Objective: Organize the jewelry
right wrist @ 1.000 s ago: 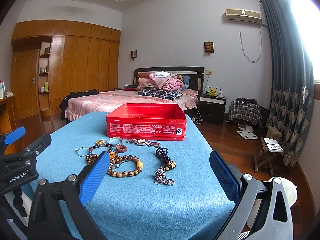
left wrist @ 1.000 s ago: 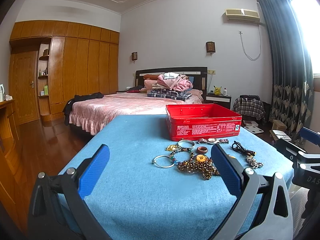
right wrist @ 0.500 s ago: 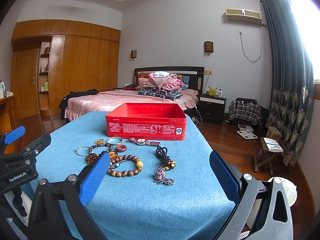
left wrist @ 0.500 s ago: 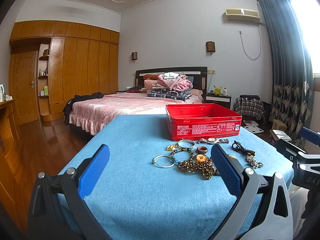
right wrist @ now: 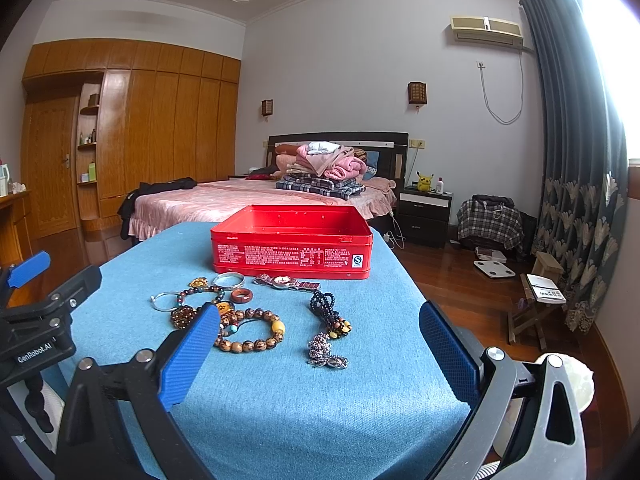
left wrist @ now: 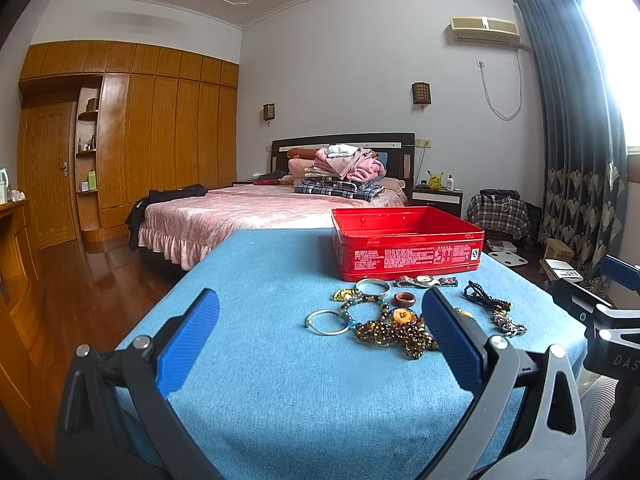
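Change since a second ago: none visible; both views match the earlier ones, no piece displaced, neither gripper advanced. Judged: task not yet begun, first pick still to be chosen.
Left gripper [left wrist: 320, 330]: fingers spread wide, empty, held low over the near table edge.
Right gripper [right wrist: 316, 344]: fingers spread wide, empty, likewise short of the pieces.
Table [right wrist: 280, 408]: blue cloth top, carrying all items.
Red tin [right wrist: 292, 240]: lidless, interior appears empty; stands at 12 o'clock of the jewelry cluster, long axis running 9 to 3 o'clock, printed long side facing the grippers.
Wooden bead bracelet [right wrist: 250, 330]: flat loop, nearest centre piece, no marked axis.
Dark bead strand [right wrist: 330, 326]: stretched 12 to 6 o'clock, silver tangle at the near end; at 3 o'clock of the wooden bracelet, apart from it.
Watch [right wrist: 286, 281]: lying flat just before the tin wall, long axis 9 to 3 o'clock, parallel to the tin.
Brown ring [right wrist: 241, 295]: flat, beside the silver bangle [right wrist: 228, 280].
Thin silver bangle [left wrist: 326, 322]: at 9 o'clock edge of the cluster.
Amber bead cluster [left wrist: 394, 330]: heaped, overlapping neighbours; shape hard to tell.
Gold pendant [right wrist: 198, 282]: at 9 o'clock of the silver bangle.
Remaining, judged: every piece lies outside the tin.
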A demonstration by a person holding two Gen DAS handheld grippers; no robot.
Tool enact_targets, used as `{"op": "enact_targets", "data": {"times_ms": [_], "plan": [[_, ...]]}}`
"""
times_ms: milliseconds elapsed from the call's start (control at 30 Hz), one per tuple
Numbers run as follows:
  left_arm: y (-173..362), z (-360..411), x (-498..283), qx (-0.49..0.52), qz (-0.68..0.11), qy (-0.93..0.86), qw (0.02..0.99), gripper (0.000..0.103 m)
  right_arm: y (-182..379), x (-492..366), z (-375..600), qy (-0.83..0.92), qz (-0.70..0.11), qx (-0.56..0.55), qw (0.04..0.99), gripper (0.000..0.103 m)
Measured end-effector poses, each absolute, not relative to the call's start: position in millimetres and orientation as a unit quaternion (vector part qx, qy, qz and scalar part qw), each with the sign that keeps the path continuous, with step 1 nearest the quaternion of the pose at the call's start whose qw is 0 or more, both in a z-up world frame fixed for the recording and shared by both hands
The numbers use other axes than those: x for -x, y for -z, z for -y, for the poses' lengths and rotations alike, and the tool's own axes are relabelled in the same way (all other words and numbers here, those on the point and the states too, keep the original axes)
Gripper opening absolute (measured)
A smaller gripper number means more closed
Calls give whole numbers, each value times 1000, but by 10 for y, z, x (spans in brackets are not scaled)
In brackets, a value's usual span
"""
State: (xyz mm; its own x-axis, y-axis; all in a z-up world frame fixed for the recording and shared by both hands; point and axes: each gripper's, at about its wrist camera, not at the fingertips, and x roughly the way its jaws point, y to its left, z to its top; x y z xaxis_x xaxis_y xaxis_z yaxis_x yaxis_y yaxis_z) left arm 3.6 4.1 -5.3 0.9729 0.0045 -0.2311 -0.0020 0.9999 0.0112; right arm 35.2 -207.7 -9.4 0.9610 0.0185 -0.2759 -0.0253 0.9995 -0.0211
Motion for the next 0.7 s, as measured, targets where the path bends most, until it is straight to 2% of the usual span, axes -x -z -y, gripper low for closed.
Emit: {"op": "enact_targets", "data": {"times_ms": [700], "plan": [[133,-35,-56,-5,-122,-2,993,98,145,-357,2115,-11,-149,7,989,97]]}}
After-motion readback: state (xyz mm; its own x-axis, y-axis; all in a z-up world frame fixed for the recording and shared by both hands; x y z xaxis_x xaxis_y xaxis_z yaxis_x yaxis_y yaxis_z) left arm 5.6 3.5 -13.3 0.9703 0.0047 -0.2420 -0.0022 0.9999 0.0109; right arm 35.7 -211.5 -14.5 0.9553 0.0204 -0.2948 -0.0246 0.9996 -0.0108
